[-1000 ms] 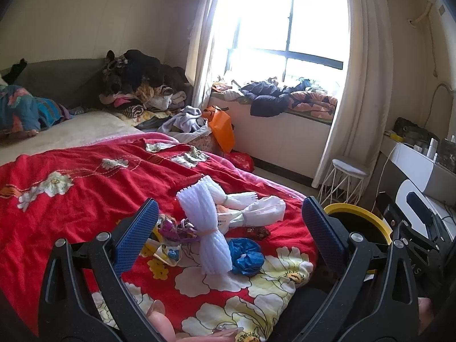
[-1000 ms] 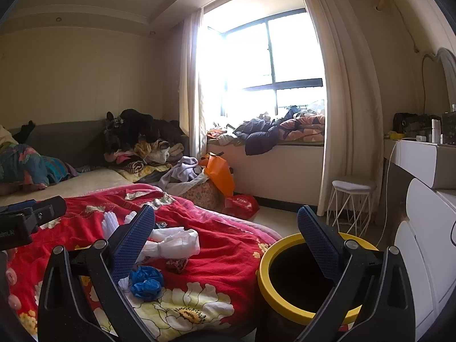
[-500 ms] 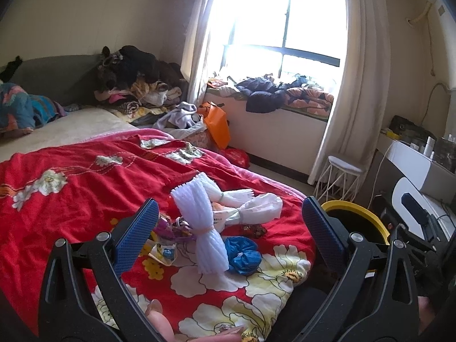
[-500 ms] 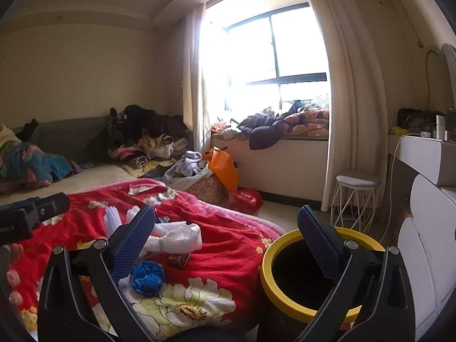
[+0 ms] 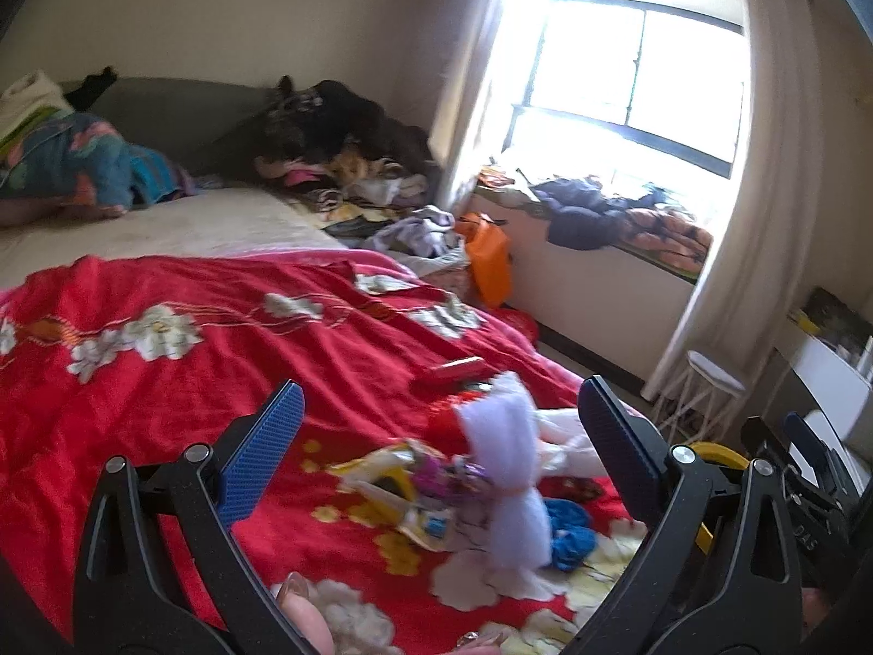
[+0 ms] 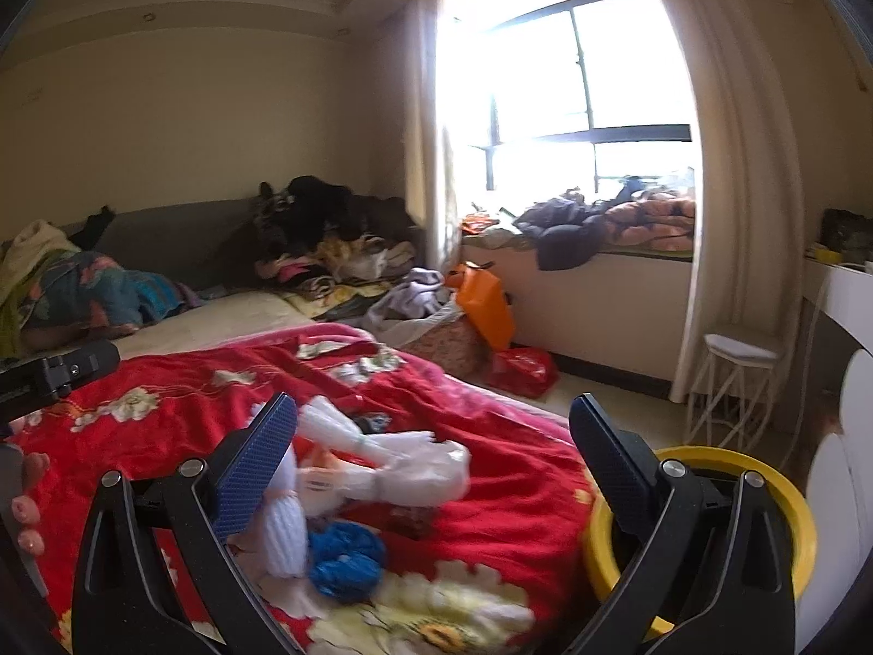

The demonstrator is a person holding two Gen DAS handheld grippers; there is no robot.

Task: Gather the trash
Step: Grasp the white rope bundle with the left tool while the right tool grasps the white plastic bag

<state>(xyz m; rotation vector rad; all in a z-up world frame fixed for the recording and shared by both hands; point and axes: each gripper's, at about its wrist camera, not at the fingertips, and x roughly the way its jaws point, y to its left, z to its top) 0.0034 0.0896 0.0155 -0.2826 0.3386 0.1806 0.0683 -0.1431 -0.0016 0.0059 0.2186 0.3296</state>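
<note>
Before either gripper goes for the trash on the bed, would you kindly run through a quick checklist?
1. Left gripper open, empty: ok.
2. Right gripper open, empty: ok.
3. Trash within view: white foam net, blue wad, wrappers on the blanket: ok.
4. Yellow bin open beside the bed: ok.
5. Space left in the bin: cannot tell.
6. Sharp picture for aiming: not ok, blurred.

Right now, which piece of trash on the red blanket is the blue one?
The crumpled blue wad near the bed's foot corner, beside the tied white foam bundle. The other pieces are white wrappers or a yellow and purple packet.
</note>
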